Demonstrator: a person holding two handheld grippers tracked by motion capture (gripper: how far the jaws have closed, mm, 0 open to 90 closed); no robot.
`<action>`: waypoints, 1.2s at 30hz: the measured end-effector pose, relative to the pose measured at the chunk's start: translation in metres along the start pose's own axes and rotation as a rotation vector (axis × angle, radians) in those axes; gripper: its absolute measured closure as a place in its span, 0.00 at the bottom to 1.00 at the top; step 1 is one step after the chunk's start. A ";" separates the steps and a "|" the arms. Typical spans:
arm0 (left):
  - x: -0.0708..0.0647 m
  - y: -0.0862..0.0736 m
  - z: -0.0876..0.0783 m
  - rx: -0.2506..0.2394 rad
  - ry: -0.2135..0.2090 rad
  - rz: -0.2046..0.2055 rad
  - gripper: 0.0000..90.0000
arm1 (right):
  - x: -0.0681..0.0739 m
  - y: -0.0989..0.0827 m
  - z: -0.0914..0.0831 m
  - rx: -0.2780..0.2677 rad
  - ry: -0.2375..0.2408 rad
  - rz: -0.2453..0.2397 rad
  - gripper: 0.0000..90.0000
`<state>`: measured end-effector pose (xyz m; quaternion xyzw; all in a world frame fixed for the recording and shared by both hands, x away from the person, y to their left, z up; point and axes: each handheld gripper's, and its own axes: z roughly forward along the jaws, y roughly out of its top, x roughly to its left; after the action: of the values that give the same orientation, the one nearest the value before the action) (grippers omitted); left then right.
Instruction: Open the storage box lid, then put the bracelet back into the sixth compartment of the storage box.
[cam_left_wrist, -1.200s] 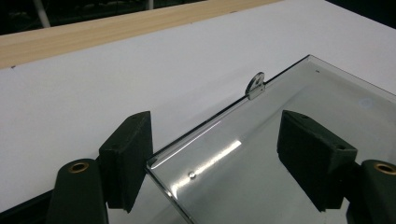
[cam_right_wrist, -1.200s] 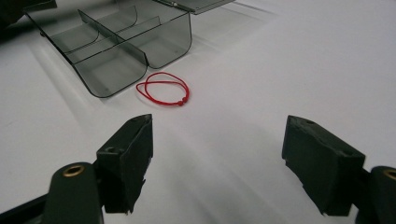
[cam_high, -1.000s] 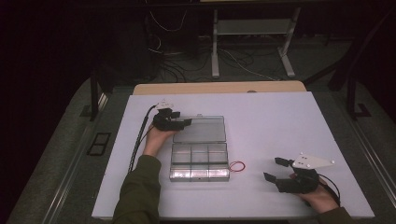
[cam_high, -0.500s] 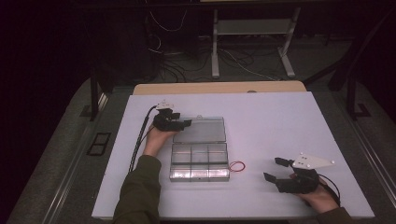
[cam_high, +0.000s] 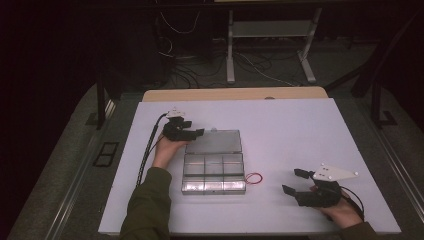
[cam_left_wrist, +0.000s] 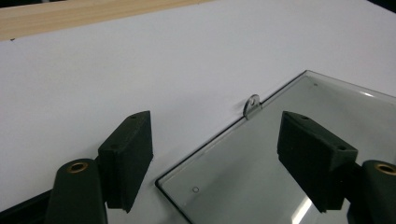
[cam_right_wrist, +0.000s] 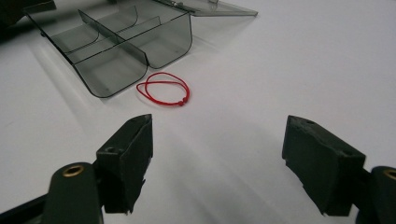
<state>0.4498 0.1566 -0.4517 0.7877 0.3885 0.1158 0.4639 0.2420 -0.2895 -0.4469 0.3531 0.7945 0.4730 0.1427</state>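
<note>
A clear plastic compartment box (cam_high: 213, 172) lies open on the white table (cam_high: 300, 130), its lid (cam_high: 215, 141) flat behind it. My left gripper (cam_high: 192, 134) is at the lid's far left corner. In the left gripper view its jaws stand apart around that corner of the lid (cam_left_wrist: 261, 158), with no pad touching it; the left gripper (cam_left_wrist: 215, 154) is open. A red string loop (cam_high: 254, 178) rests just right of the box. My right gripper (cam_high: 292, 181) is open near the front right, pointing toward the red loop (cam_right_wrist: 163, 88) and the box (cam_right_wrist: 116, 46), with nothing between its jaws (cam_right_wrist: 217, 163).
A small latch tab (cam_left_wrist: 251, 106) sticks out from the lid's far edge. A wooden strip (cam_high: 235, 94) borders the table's back edge. Beyond it are a metal stand (cam_high: 270, 30) and cables on the dark floor. Bare white surface lies right of the box.
</note>
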 end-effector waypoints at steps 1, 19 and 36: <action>-0.001 0.000 -0.002 -0.008 0.000 0.012 0.28 | 0.000 0.000 0.000 0.001 0.000 -0.001 0.27; -0.023 0.002 -0.050 -0.062 0.015 0.055 0.23 | 0.001 0.001 -0.002 -0.002 -0.003 -0.010 0.27; -0.053 -0.011 -0.090 -0.104 -0.032 0.077 0.18 | -0.001 0.002 -0.003 -0.012 -0.005 -0.004 0.26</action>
<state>0.3594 0.1792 -0.4024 0.7786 0.3439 0.1411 0.5055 0.2418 -0.2913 -0.4440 0.3518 0.7921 0.4765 0.1476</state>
